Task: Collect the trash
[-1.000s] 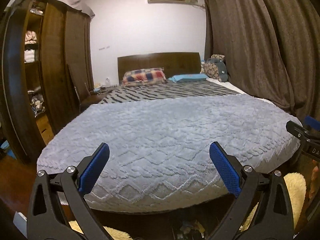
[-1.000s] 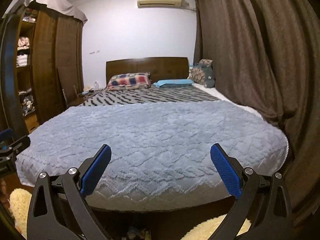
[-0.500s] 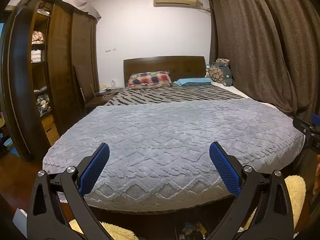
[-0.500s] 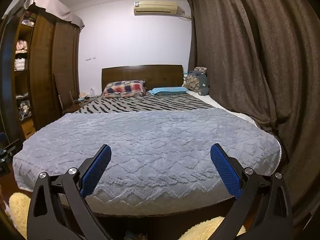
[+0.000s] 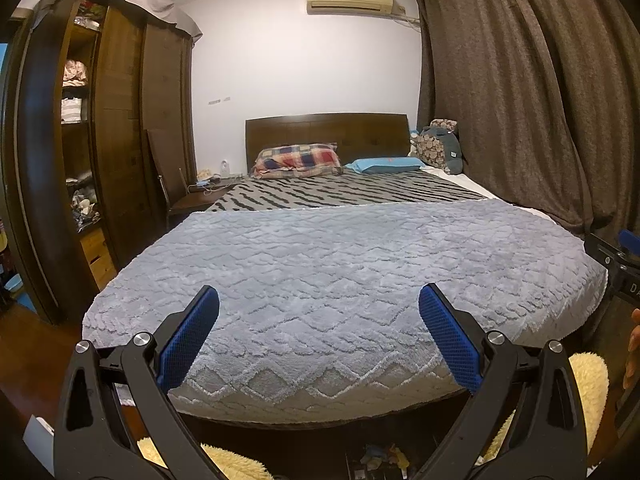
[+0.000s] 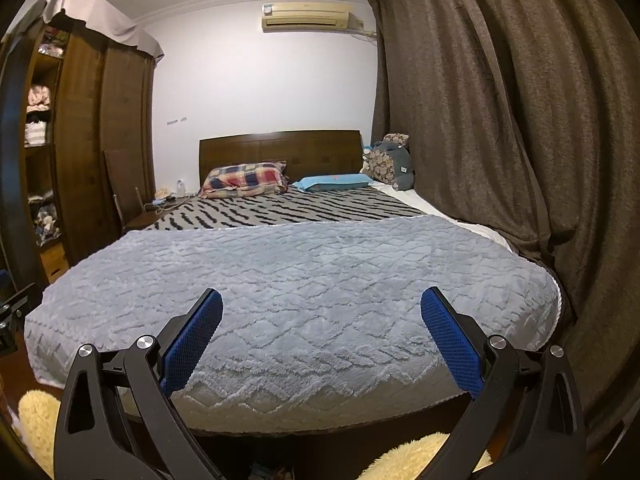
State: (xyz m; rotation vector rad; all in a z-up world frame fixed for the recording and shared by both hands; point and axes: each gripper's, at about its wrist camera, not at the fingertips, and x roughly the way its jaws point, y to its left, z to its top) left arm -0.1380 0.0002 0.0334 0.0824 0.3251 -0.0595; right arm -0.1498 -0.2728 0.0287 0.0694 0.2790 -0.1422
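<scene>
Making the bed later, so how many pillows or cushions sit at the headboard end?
3: a plaid pillow on the left, a flat blue pillow in the middle, and a patterned cushion by the curtain. More may hide behind.

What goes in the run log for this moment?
left tongs: open, empty | right tongs: open, empty | both above foot of bed | small litter on floor below | nothing collected

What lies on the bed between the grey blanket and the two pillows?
A zebra-striped cover fills that stretch, from the grey blanket up to the plaid pillow and the blue pillow. Both views show it.
</scene>
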